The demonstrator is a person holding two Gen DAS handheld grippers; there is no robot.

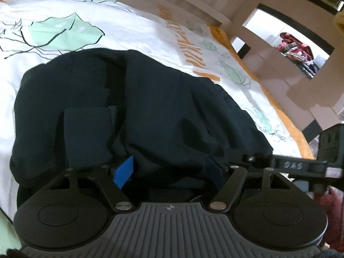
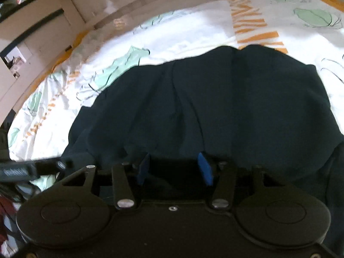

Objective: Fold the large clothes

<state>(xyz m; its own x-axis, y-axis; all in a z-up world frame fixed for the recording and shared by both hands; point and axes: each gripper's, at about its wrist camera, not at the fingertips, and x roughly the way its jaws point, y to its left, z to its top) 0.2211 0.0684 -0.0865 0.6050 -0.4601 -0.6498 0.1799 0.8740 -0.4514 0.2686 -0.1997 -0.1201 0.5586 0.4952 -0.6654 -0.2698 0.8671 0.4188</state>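
A large dark navy garment (image 1: pixel 137 107) lies bunched on a white bedspread with green leaf and orange prints (image 1: pixel 120 28). My left gripper (image 1: pixel 169 172) is open, its blue pads (image 1: pixel 123 172) spread wide over the garment's near edge, with cloth lying between them. The garment fills the right wrist view too (image 2: pixel 225 103). My right gripper (image 2: pixel 175 167) is open, its blue pads (image 2: pixel 205 168) apart at the garment's near edge, dark cloth between them. The other gripper's black body shows at the right edge of the left wrist view (image 1: pixel 309 165).
The bed's orange border (image 1: pixel 288 124) runs along its right side. Beige shelving with a pile of red clothes (image 1: pixel 296 47) stands beyond the bed. A beige headboard or wall (image 2: pixel 64 17) curves behind the bed. Dark red cloth (image 2: pixel 6 206) lies at the lower left.
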